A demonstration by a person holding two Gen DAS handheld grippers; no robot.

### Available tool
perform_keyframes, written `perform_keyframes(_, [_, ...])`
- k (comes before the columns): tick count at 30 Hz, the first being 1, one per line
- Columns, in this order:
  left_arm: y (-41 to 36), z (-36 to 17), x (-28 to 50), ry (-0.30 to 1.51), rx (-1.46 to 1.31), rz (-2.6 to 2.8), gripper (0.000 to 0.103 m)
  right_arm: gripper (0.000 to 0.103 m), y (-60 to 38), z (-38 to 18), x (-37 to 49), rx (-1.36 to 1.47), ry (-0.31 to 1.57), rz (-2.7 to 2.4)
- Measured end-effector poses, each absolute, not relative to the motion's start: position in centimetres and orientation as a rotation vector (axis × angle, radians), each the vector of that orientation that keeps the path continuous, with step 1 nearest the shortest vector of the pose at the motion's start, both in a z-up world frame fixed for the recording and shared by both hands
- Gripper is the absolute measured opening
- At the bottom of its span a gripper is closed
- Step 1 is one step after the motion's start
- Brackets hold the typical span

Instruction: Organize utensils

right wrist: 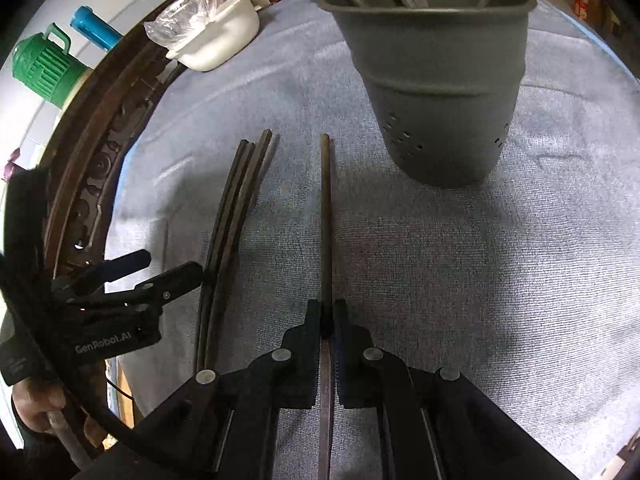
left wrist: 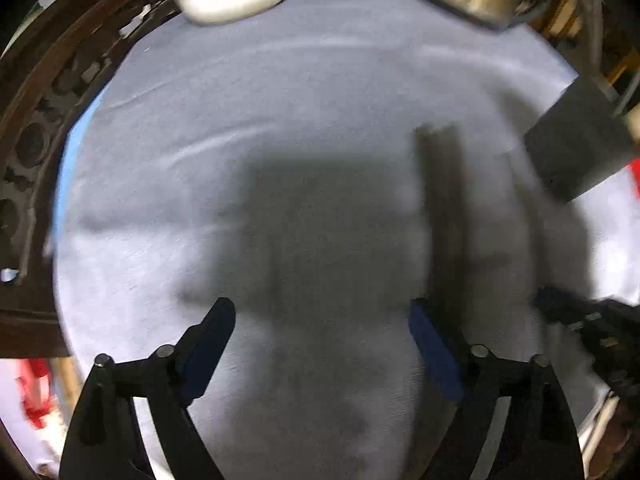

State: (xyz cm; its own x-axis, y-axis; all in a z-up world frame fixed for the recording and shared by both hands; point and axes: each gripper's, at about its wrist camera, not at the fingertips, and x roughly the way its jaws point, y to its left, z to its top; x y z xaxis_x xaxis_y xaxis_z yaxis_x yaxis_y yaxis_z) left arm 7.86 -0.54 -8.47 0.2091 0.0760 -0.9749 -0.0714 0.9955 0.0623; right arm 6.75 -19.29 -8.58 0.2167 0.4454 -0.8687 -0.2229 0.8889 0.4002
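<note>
My right gripper (right wrist: 327,312) is shut on a single dark chopstick (right wrist: 326,216) that points away from me over the grey cloth. A bundle of dark chopsticks (right wrist: 236,204) lies on the cloth just left of it. A grey utensil holder (right wrist: 436,80) with several utensils stands ahead to the right. My left gripper (left wrist: 320,320) is open and empty above the cloth, with the chopstick bundle (left wrist: 444,216) by its right finger. It also shows in the right wrist view (right wrist: 160,272), left of the bundle.
A white bowl with a plastic bag (right wrist: 216,36) sits at the far left of the table (right wrist: 520,280). A carved dark wooden rim (right wrist: 92,160) runs along the left. A green jug (right wrist: 44,68) stands beyond it. The holder (left wrist: 576,148) shows at right in the left wrist view.
</note>
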Motion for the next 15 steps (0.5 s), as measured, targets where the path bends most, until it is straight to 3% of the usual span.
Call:
perform_keyframes(7, [-0.6,-6.7,8.1,1.327,-0.094,0.057,0.083,0.008,-19.6,-8.7,6.8,0.214,1.265,0.474])
perform_keyframes(15, [-2.9,-7.1,8.3,1.324,-0.005,0.026,0.086,0.008,-18.5,-8.6,7.0,0.202,1.267,0.454])
